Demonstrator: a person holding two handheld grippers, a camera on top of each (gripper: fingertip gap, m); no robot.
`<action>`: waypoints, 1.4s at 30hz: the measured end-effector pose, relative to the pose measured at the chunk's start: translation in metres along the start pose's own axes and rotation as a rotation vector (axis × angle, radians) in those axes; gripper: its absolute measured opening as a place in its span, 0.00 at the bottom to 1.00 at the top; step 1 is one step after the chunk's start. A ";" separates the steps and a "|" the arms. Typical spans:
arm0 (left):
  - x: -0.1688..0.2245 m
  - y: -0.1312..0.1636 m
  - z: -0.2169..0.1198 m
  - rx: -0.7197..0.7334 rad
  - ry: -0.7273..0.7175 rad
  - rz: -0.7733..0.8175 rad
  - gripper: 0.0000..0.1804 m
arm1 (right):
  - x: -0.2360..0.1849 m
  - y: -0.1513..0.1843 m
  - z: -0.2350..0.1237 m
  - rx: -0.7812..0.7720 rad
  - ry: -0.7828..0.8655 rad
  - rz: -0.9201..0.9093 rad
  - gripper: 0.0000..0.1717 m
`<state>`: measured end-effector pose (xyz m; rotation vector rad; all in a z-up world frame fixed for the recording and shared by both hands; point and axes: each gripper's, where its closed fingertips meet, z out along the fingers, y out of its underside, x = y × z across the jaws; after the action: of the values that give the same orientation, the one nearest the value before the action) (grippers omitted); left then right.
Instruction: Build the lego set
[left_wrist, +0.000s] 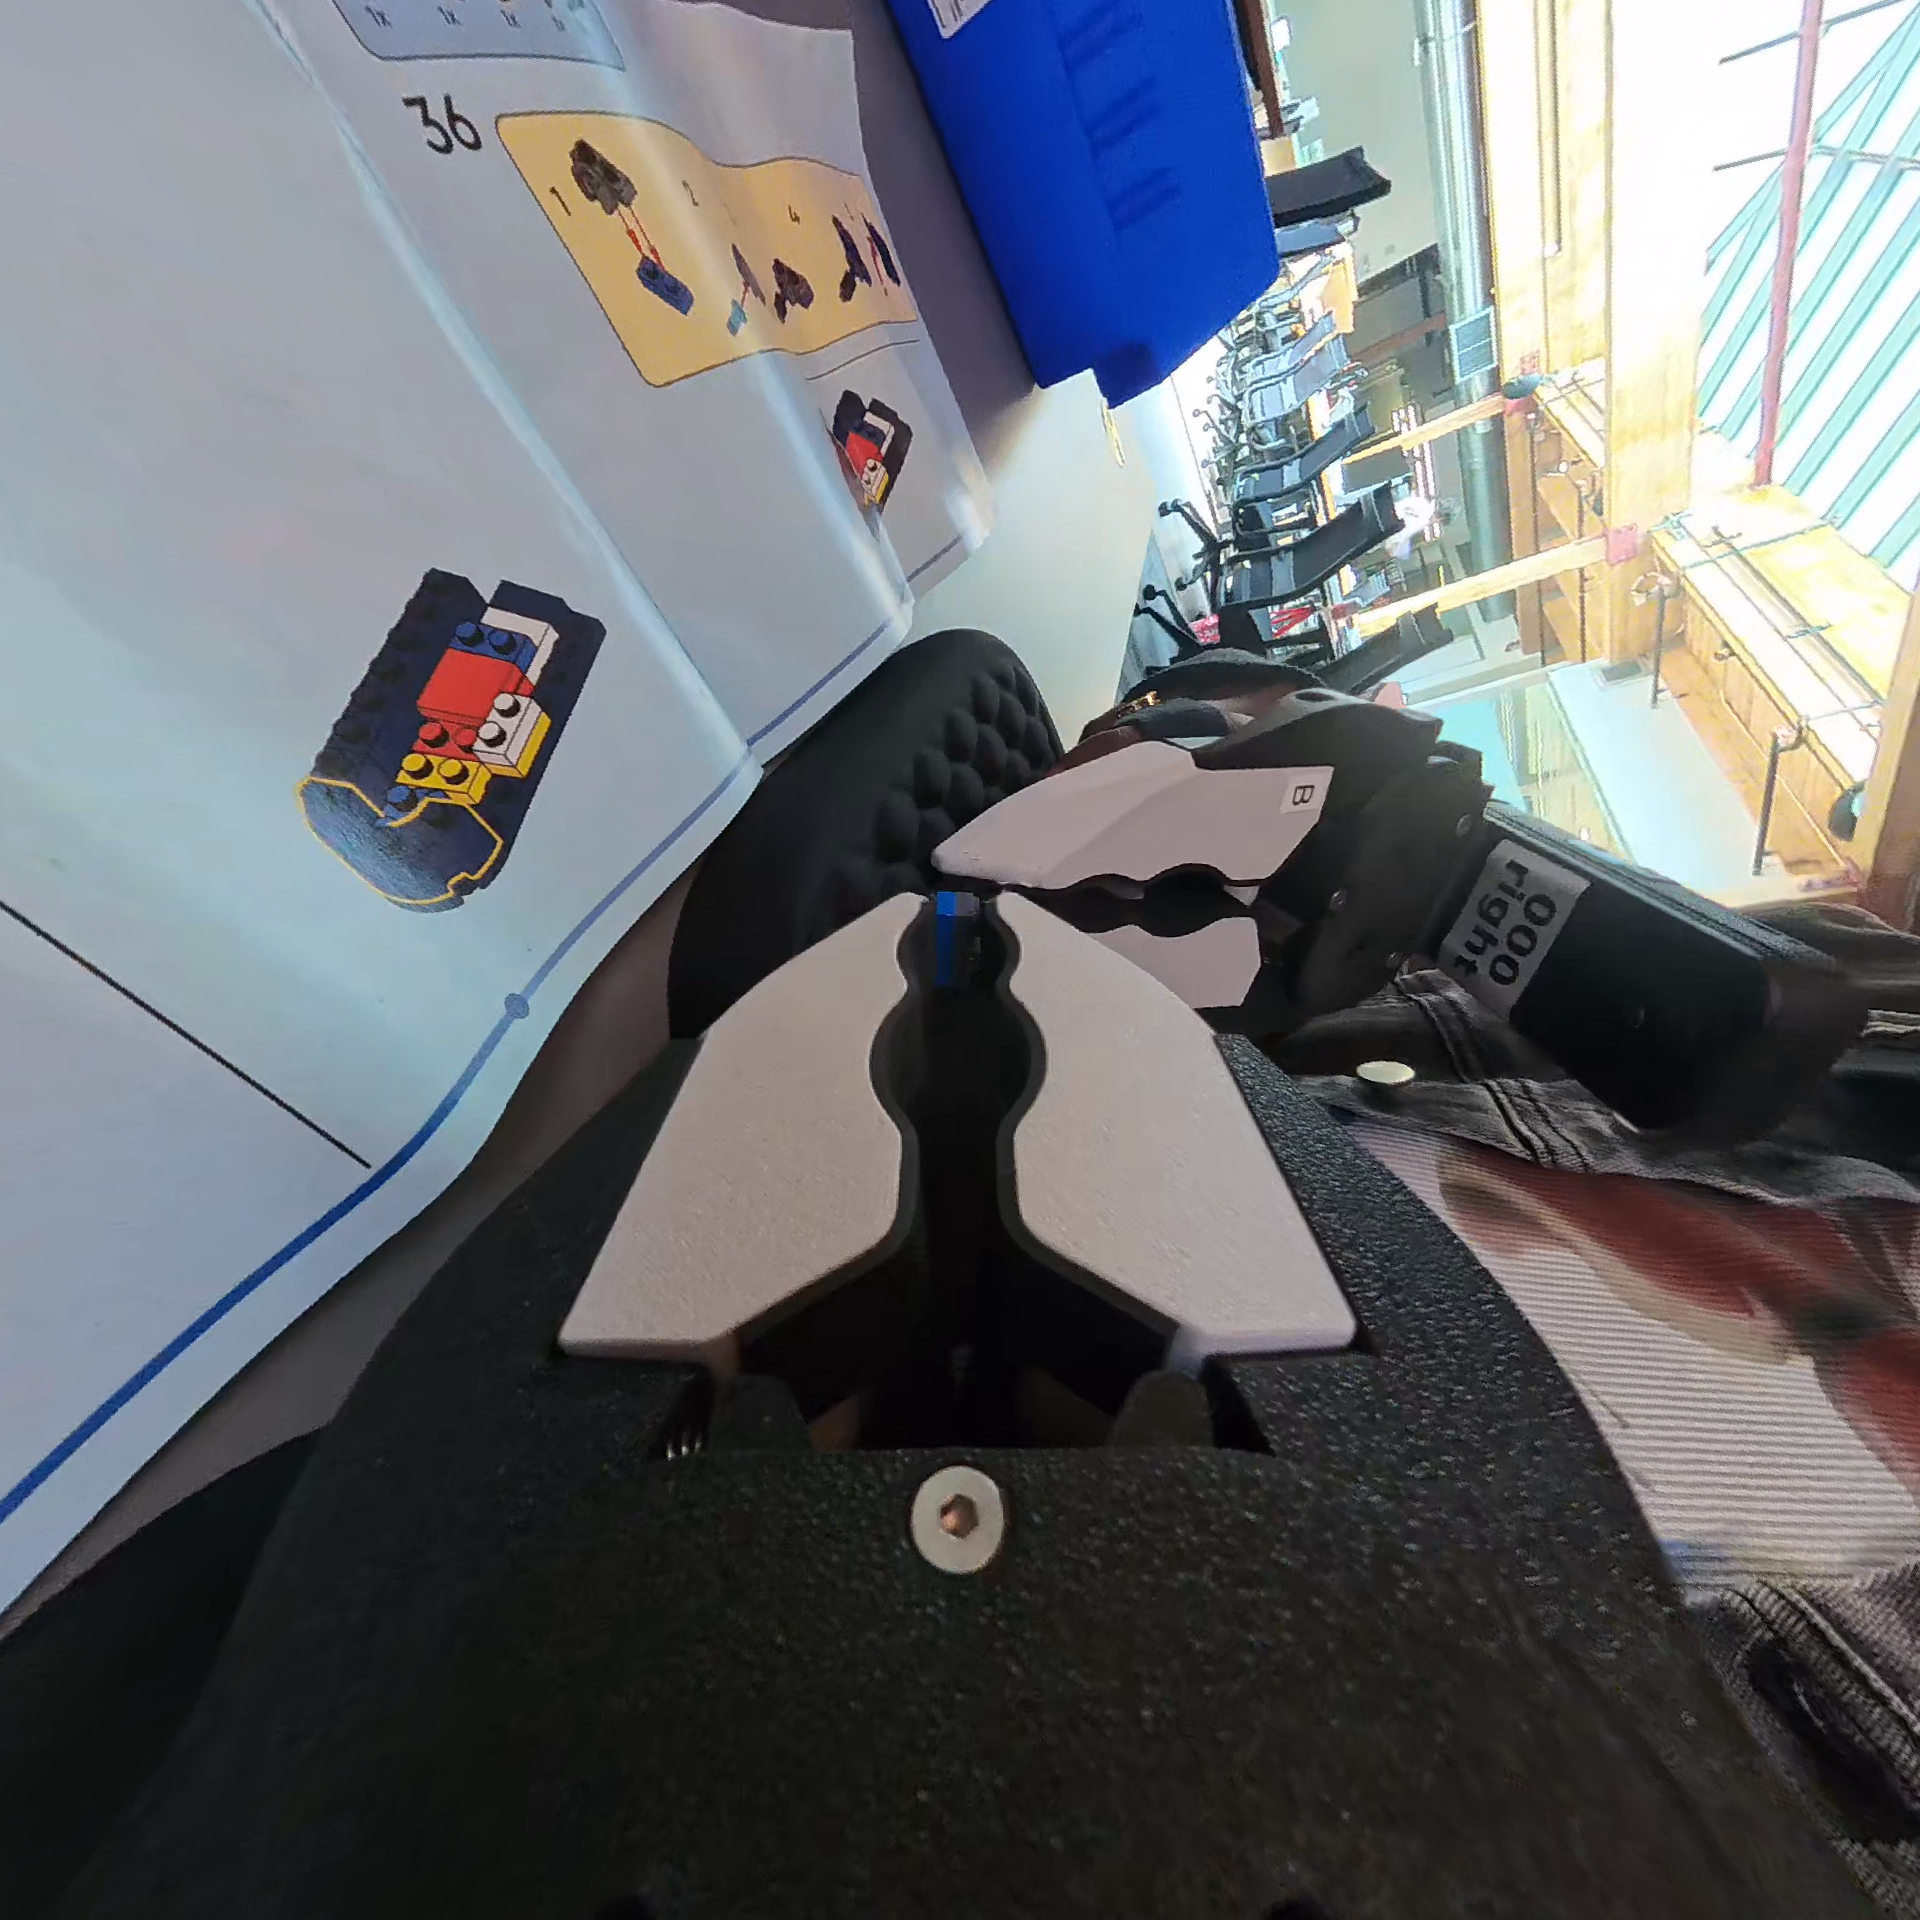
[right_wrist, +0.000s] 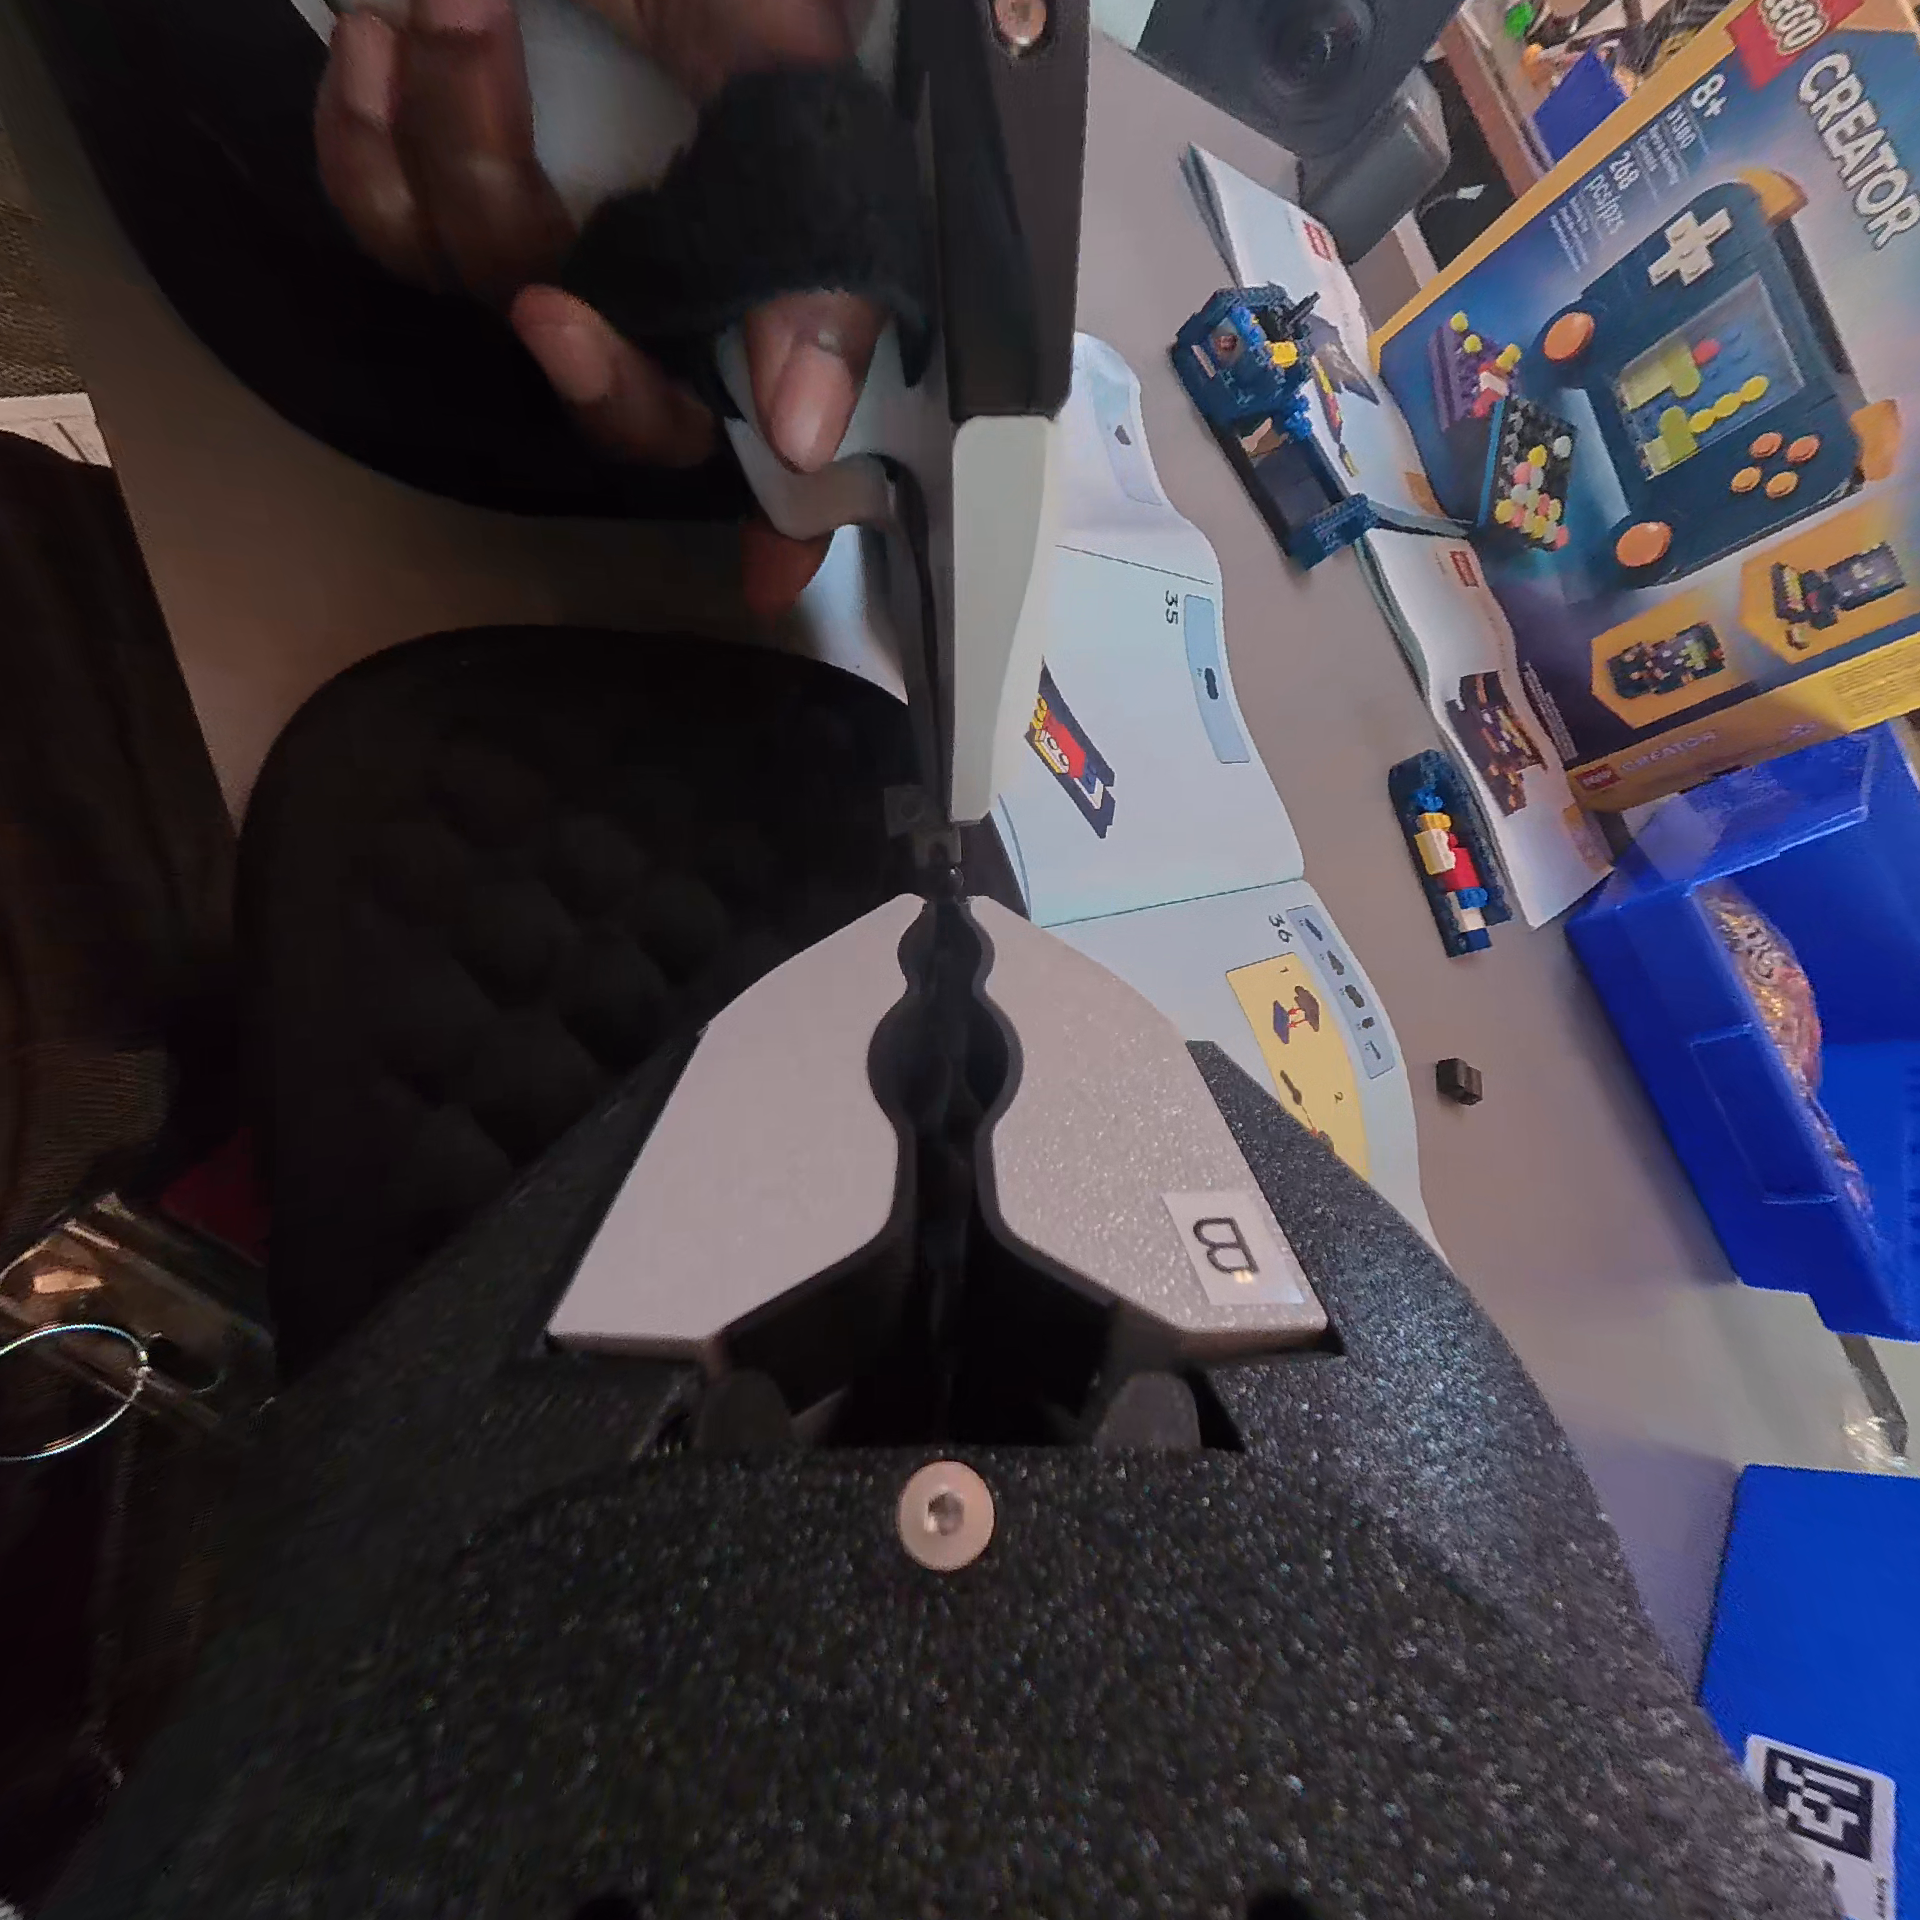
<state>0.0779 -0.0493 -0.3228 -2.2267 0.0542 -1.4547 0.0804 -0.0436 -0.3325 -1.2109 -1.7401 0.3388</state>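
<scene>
From where I sit, the open instruction booklet (left_wrist: 436, 582) lies at the far left on the bench (right_wrist: 1538, 1195), and the black dimpled pad (left_wrist: 914, 779) sits just beyond my fingertips. My left gripper (left_wrist: 958, 914) has its fingers (left_wrist: 831, 1039) clamped on a small blue brick (left_wrist: 948, 935), which stands on edge at the very tips with a dark piece against its right face. Just right of it, my right gripper (right_wrist: 948, 902) meets it tip to tip, its fingers (right_wrist: 790, 1122) closed on a small dark stalk-like piece (right_wrist: 943, 868) that reaches the grey part in the left's grip. I judge the join needs both grips kept firm, the stalk lined up squarely before I press, and a straight push, since so shallow a hold could let either piece twist out. Farther right lie the small brick build (right_wrist: 1449, 852) and blue bin (right_wrist: 1766, 1039).
</scene>
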 end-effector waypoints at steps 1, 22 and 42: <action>0.000 0.000 0.000 0.002 0.003 -0.002 0.04 | 0.000 0.000 0.001 -0.001 -0.009 0.006 0.02; -0.005 -0.005 0.006 0.056 0.013 -0.162 0.04 | -0.003 0.001 0.004 -0.026 -0.173 0.272 0.01; -0.002 -0.030 0.006 0.421 -0.151 -0.037 0.05 | 0.015 -0.007 0.009 0.029 -0.251 0.946 0.00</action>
<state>0.0754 -0.0199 -0.3143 -1.9859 -0.3156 -1.1813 0.0684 -0.0319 -0.3243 -1.9787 -1.2312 1.0967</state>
